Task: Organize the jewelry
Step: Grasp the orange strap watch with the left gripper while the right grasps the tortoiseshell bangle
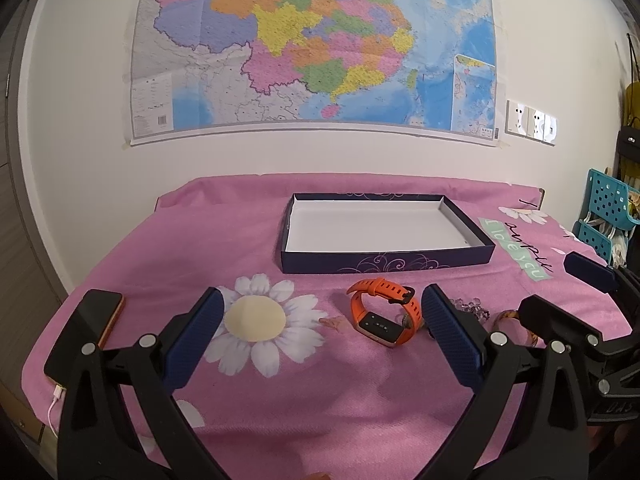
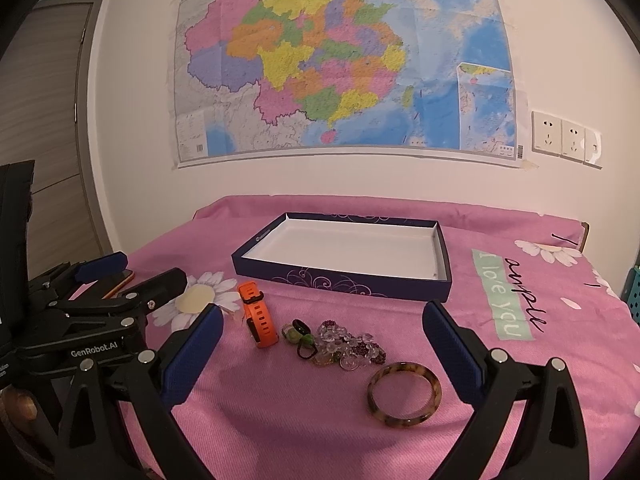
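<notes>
An orange-strapped watch (image 1: 383, 314) (image 2: 258, 315) lies on the pink cloth in front of an open dark-blue box with a white inside (image 1: 384, 262) (image 2: 340, 276). Right of the watch sit green and dark rings (image 2: 300, 336), a heap of clear and purple bead bracelets (image 2: 348, 346) and a tortoiseshell bangle (image 2: 405, 394) (image 1: 506, 318). My left gripper (image 1: 322, 320) is open, its fingers either side of the watch and well short of it. My right gripper (image 2: 322, 334) is open above the near cloth, with the beads and bangle between its fingers but farther off. Nothing is held.
A phone (image 1: 86, 330) on a white cable lies at the table's left edge. The pink flowered cloth (image 1: 224, 240) covers the table against a white wall with a map (image 1: 312, 44). A teal perforated rack (image 1: 608, 208) stands at the far right. Wall sockets (image 2: 564, 138) are beside the map.
</notes>
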`<action>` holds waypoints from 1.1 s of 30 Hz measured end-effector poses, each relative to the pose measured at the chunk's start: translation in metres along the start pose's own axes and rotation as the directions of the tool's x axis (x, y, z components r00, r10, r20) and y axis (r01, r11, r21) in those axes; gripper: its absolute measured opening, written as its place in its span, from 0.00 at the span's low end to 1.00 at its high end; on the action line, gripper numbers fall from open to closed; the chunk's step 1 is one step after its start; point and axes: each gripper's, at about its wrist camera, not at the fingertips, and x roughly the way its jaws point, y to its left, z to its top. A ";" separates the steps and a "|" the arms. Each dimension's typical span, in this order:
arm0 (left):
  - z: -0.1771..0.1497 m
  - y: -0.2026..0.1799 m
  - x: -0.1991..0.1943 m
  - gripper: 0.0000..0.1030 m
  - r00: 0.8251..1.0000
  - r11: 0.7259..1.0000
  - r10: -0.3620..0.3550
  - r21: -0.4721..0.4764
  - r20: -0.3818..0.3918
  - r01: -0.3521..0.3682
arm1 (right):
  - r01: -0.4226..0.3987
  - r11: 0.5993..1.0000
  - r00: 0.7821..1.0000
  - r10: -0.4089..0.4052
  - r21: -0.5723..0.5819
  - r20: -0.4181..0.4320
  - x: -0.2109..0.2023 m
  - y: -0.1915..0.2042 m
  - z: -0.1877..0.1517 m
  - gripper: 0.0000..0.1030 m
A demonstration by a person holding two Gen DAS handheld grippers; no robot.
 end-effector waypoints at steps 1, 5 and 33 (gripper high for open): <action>0.000 0.000 0.001 0.95 1.000 1.000 -0.005 0.001 -0.002 0.005 | -0.001 1.000 1.000 0.001 -0.001 -0.002 0.001 0.000 0.000 0.94; 0.002 0.000 0.007 0.95 1.000 1.000 -0.016 0.011 -0.015 0.017 | -0.014 1.000 1.000 0.014 0.002 -0.016 0.004 -0.001 0.000 0.94; -0.010 0.001 0.064 0.95 0.978 0.986 -0.112 0.100 -0.175 0.130 | -0.006 0.997 0.970 0.024 0.076 -0.244 0.054 -0.054 -0.009 0.59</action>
